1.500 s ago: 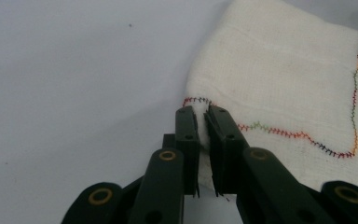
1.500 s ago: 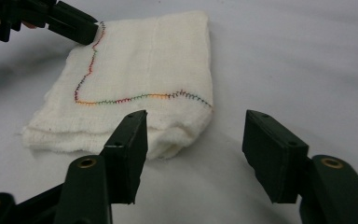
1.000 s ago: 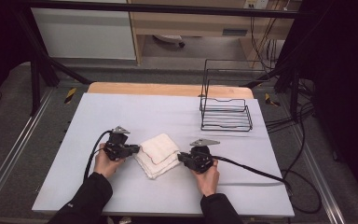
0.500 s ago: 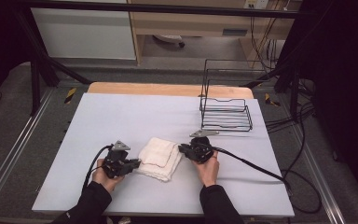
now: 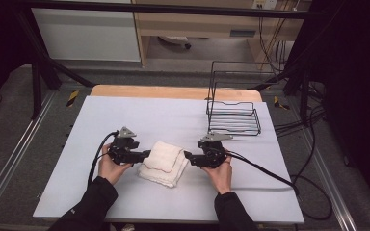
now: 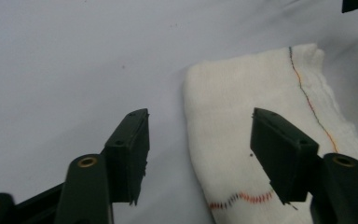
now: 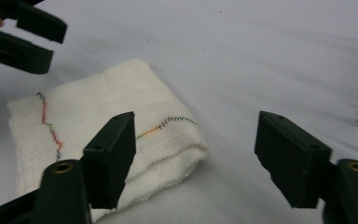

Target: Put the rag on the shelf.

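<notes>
The left gripper [image 5: 144, 155] has just been opening – fingers apart, holding nothing – beside the folded towel [image 5: 164, 161] lying mid-tabletop [image 5: 125, 115]. The right gripper [image 5: 189, 157] likewise has just spread empty, seemingly releasing a finished fold.

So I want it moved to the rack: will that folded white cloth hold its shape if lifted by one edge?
Probably not. The folded cloth looks soft, its layers loose at the edges, so it would likely sag and unfold. It seems light and unlikely to slip.

The high view looks forward and down; both gripper views, low and close, share the folded towel [image 5: 163, 162].
</notes>
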`<state>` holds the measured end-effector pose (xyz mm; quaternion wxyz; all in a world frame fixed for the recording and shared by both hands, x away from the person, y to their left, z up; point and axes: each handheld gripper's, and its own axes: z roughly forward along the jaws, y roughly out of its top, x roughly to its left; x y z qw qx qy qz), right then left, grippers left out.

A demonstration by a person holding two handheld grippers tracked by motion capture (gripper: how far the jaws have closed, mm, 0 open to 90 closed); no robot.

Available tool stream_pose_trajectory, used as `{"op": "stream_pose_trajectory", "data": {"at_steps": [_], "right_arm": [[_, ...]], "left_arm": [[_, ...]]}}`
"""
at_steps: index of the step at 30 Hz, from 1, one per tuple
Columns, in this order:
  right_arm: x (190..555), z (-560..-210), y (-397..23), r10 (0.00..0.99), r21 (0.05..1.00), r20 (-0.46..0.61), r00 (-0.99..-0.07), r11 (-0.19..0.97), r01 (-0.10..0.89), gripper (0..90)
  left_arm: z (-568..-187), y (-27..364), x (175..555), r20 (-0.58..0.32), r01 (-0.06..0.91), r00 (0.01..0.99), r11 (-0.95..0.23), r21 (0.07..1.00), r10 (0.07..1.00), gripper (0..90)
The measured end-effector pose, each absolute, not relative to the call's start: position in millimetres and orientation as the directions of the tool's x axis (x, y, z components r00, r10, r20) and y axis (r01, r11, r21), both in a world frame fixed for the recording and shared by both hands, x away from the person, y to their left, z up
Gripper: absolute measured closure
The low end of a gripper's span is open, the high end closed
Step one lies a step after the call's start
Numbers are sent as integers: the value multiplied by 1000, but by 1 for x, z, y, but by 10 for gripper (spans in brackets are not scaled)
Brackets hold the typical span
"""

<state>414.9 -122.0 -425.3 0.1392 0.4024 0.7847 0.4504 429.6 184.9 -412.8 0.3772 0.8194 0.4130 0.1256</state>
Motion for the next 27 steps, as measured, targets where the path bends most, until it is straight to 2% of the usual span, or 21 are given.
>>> {"op": "stream_pose_trajectory", "data": {"at_steps": [3, 5, 7, 18, 27], "right_arm": [[413, -426, -127, 754, 813, 165, -636, 261, 520, 148], [412, -428, -131, 756, 808, 174, -631, 257, 531, 118], [411, -430, -136, 756, 800, 170, -632, 269, 537, 96], [406, -435, -145, 752, 789, 168, -637, 285, 544, 83], [411, -435, -141, 748, 798, 216, -627, 235, 555, 100]], "left_arm": [[-419, 175, 441, -104, 586, 636, -390, 710, 765, 313], [-425, 169, 448, -113, 593, 639, -394, 702, 760, 294], [-429, 164, 455, -110, 600, 633, -397, 695, 766, 315], [-439, 153, 477, -165, 652, 613, -376, 659, 773, 638], [-442, 151, 476, -172, 644, 634, -392, 658, 754, 759]]}}
